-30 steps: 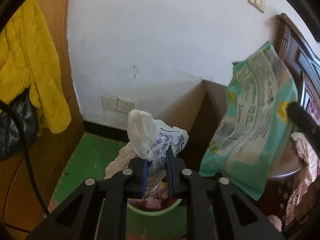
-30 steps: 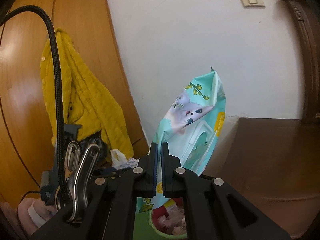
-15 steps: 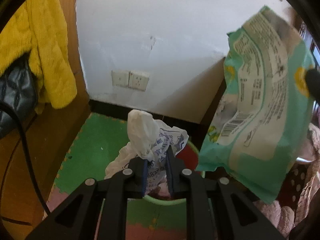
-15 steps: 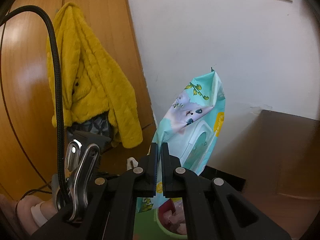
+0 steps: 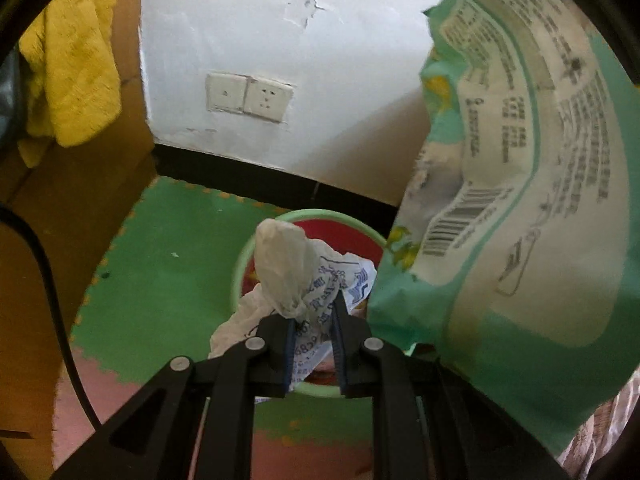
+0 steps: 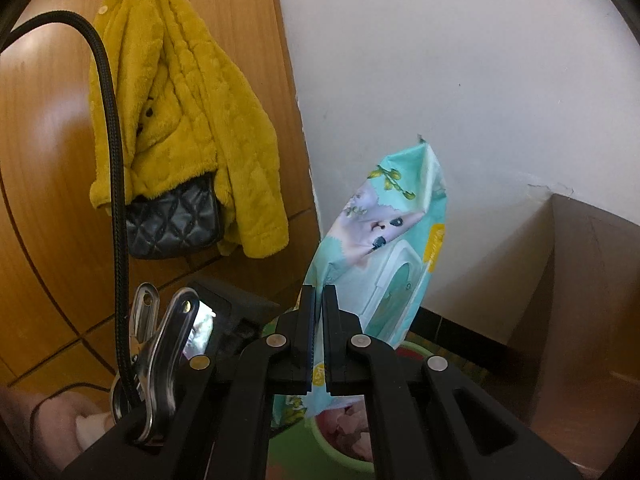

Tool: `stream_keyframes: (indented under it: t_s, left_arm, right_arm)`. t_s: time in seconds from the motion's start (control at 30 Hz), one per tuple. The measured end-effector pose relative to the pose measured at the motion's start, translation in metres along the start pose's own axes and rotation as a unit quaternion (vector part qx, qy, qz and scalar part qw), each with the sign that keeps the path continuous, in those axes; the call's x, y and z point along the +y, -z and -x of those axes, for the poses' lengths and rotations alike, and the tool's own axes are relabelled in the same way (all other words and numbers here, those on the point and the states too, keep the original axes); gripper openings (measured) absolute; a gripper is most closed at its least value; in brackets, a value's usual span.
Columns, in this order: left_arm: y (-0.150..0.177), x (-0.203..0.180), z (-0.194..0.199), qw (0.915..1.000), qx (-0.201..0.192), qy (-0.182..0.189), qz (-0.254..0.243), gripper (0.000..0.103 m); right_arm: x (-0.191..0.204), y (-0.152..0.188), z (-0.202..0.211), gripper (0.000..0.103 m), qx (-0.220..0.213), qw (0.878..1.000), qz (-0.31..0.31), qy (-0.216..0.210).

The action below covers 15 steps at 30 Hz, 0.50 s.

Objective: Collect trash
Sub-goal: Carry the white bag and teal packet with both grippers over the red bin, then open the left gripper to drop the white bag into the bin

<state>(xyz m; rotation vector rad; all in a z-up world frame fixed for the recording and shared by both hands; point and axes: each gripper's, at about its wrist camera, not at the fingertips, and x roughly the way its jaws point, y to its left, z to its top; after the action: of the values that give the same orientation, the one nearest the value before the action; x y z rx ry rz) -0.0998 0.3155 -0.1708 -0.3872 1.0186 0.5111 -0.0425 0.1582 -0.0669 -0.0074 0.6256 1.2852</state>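
Jaws clamped: left gripper [image 5: 313, 334] on crumpled paper [image 5: 316, 280], right gripper [image 6: 319, 334] on wipes pack [image 6: 384, 248]. Both above bin [image 5: 244, 256], nothing dropped yet.

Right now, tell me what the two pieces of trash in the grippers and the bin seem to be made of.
Crumpled wrapper: thin plastic film or paper, matte, creased. Wipes pack: soft printed plastic film, slight sheen, buckling. Bin: probably moulded plastic, smooth green rim.

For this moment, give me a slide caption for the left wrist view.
Left gripper holds crumpled white wrappers above green trash bin; wet-wipes pack alongside.
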Motion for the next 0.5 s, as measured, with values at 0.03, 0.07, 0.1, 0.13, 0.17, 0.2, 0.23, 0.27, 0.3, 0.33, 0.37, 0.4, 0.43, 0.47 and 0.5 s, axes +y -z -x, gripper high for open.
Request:
stream_keyframes:
  t_s: [0.03, 0.07, 0.1, 0.13, 0.17, 0.2, 0.23, 0.27, 0.3, 0.33, 0.37, 0.4, 0.43, 0.47, 0.5]
  left_arm:
    - [0.001, 0.000, -0.003, 1.0000, -0.002, 0.007, 0.000, 0.016]
    - [0.002, -0.001, -0.007, 0.9999, -0.003, 0.012, -0.001, 0.016]
    - [0.003, -0.003, -0.010, 0.9999, -0.003, 0.016, -0.004, 0.016]
    - [0.005, -0.005, -0.014, 0.9997, -0.006, 0.022, -0.010, 0.016]
    - [0.006, -0.006, -0.017, 0.9995, -0.010, 0.028, -0.014, 0.016]
    - [0.008, -0.008, -0.021, 0.9992, -0.012, 0.033, -0.017, 0.016]
    - [0.010, -0.009, -0.026, 0.9989, -0.013, 0.043, -0.016, 0.016]
    - [0.010, -0.009, -0.030, 0.9986, -0.012, 0.049, -0.014, 0.016]
    - [0.012, -0.009, -0.035, 0.9983, -0.011, 0.056, -0.011, 0.017]
    - [0.014, -0.008, -0.040, 0.9980, -0.008, 0.061, -0.009, 0.018]
    - [0.017, -0.007, -0.043, 0.9978, -0.008, 0.065, -0.009, 0.020]
    - [0.021, -0.007, -0.045, 0.9977, -0.007, 0.066, -0.012, 0.022]
    - [0.023, -0.006, -0.047, 0.9977, -0.006, 0.066, -0.015, 0.029]
    - [0.025, -0.005, -0.049, 0.9976, -0.006, 0.066, -0.018, 0.035]
    - [0.028, -0.004, -0.051, 0.9978, -0.006, 0.062, -0.024, 0.038]
  right_arm:
    - [0.000, 0.001, -0.002, 0.004, 0.001, 1.000, 0.001, 0.002]
    - [0.001, 0.002, -0.004, 0.004, 0.002, 1.000, 0.001, 0.003]
    - [0.002, 0.002, -0.006, 0.004, 0.003, 1.000, 0.002, 0.004]
    - [0.003, 0.003, -0.008, 0.004, 0.005, 1.000, 0.002, 0.005]
    - [0.003, 0.004, -0.010, 0.004, 0.006, 1.000, 0.005, 0.010]
    - [0.003, 0.005, -0.011, 0.004, 0.007, 1.000, 0.007, 0.014]
    - [0.003, 0.006, -0.013, 0.004, 0.010, 1.000, 0.009, 0.020]
    - [0.002, 0.007, -0.015, 0.004, 0.012, 1.000, 0.010, 0.021]
    - [0.002, 0.008, -0.016, 0.004, 0.014, 1.000, 0.009, 0.023]
    - [0.001, 0.010, -0.018, 0.004, 0.016, 0.999, 0.010, 0.027]
    - [0.000, 0.012, -0.020, 0.004, 0.017, 0.999, 0.012, 0.033]
    - [-0.001, 0.013, -0.022, 0.004, 0.019, 0.999, 0.013, 0.036]
    - [-0.001, 0.015, -0.023, 0.004, 0.020, 0.999, 0.013, 0.038]
    - [-0.002, 0.017, -0.026, 0.004, 0.024, 0.999, 0.012, 0.039]
    - [-0.003, 0.018, -0.028, 0.004, 0.025, 0.999, 0.011, 0.040]
